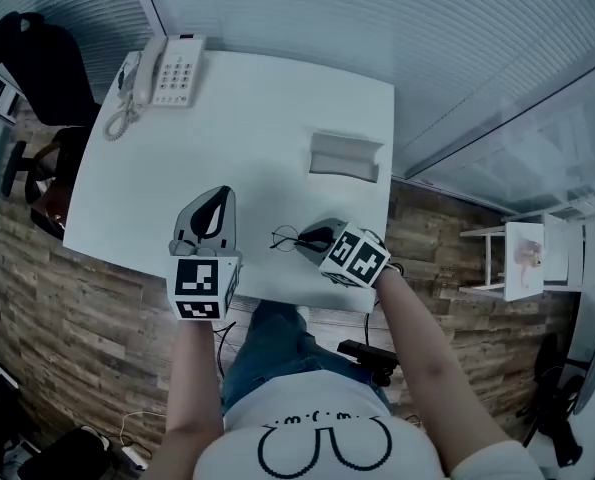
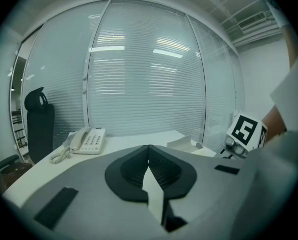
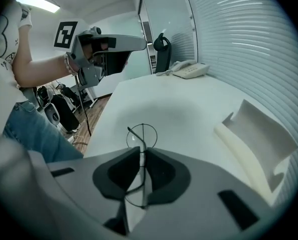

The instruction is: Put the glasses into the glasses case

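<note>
White desk (image 1: 277, 98): right gripper (image 3: 141, 156) pinches glasses (image 3: 143, 134) at front edge, set for lift; glasses case (image 1: 345, 156) open near right edge to receive them; left gripper (image 2: 149, 153) pressed together, empty.

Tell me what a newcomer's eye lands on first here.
The right hand-held gripper stands at the near edge of the table, its jaws pinching thin wire-framed glasses. Beyond it, toward the far right, lies the open white glasses case. A white telephone sits at the far left corner.
</note>
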The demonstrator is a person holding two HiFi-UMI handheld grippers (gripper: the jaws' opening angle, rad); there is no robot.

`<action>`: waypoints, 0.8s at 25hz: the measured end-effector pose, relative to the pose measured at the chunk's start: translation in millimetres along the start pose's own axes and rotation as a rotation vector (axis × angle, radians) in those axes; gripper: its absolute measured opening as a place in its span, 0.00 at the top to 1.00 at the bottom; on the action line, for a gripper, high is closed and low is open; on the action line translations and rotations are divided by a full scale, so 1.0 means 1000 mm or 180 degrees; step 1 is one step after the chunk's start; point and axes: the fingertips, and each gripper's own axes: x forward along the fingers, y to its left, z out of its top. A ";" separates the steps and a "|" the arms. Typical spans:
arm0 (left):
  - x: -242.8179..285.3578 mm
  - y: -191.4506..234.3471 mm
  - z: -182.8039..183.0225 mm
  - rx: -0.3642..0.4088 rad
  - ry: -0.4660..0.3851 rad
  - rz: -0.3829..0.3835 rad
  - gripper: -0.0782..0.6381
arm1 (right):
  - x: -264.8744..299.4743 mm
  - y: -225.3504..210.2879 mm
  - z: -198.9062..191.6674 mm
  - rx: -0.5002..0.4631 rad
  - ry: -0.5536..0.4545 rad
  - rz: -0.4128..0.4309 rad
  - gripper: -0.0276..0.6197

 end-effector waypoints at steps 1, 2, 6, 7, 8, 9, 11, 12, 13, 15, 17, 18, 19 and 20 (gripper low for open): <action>0.000 0.000 0.000 0.0002 0.0000 -0.0005 0.87 | 0.000 -0.001 0.000 -0.0001 0.0003 -0.0015 0.91; 0.000 0.001 0.000 0.0009 -0.0009 -0.0010 0.87 | -0.001 -0.002 0.000 0.0006 0.0003 -0.0028 0.91; 0.001 0.001 0.008 0.0052 -0.0073 -0.0026 0.87 | -0.011 -0.005 0.004 0.0044 -0.0073 -0.0112 0.93; 0.001 0.002 0.012 0.0065 -0.0099 -0.0030 0.87 | -0.016 -0.006 0.007 0.0030 -0.0097 -0.0143 0.93; 0.001 0.003 0.017 0.0079 -0.0129 -0.0032 0.87 | -0.021 -0.007 0.011 0.0009 -0.0123 -0.0176 0.93; 0.001 0.003 0.022 0.0090 -0.0161 -0.0034 0.87 | -0.027 -0.009 0.016 -0.0018 -0.0153 -0.0213 0.93; 0.002 0.003 0.030 0.0099 -0.0217 -0.0044 0.87 | -0.042 -0.012 0.026 -0.0081 -0.0220 -0.0299 0.93; 0.003 0.003 0.034 0.0102 -0.0242 -0.0054 0.87 | -0.049 -0.014 0.031 -0.0119 -0.0251 -0.0344 0.93; 0.005 0.002 0.038 0.0107 -0.0266 -0.0064 0.87 | -0.057 -0.016 0.035 -0.0160 -0.0277 -0.0389 0.93; 0.008 0.000 0.046 0.0125 -0.0315 -0.0082 0.87 | -0.073 -0.020 0.043 -0.0237 -0.0312 -0.0477 0.93; 0.011 -0.002 0.054 0.0150 -0.0361 -0.0097 0.87 | -0.088 -0.024 0.050 -0.0293 -0.0355 -0.0541 0.93; 0.013 -0.003 0.057 0.0157 -0.0374 -0.0109 0.87 | -0.095 -0.025 0.054 -0.0318 -0.0383 -0.0563 0.93; 0.015 -0.005 0.060 0.0163 -0.0381 -0.0125 0.87 | -0.101 -0.027 0.058 -0.0345 -0.0408 -0.0582 0.93; 0.018 -0.006 0.062 0.0173 -0.0381 -0.0144 0.87 | -0.105 -0.030 0.061 -0.0372 -0.0420 -0.0598 0.93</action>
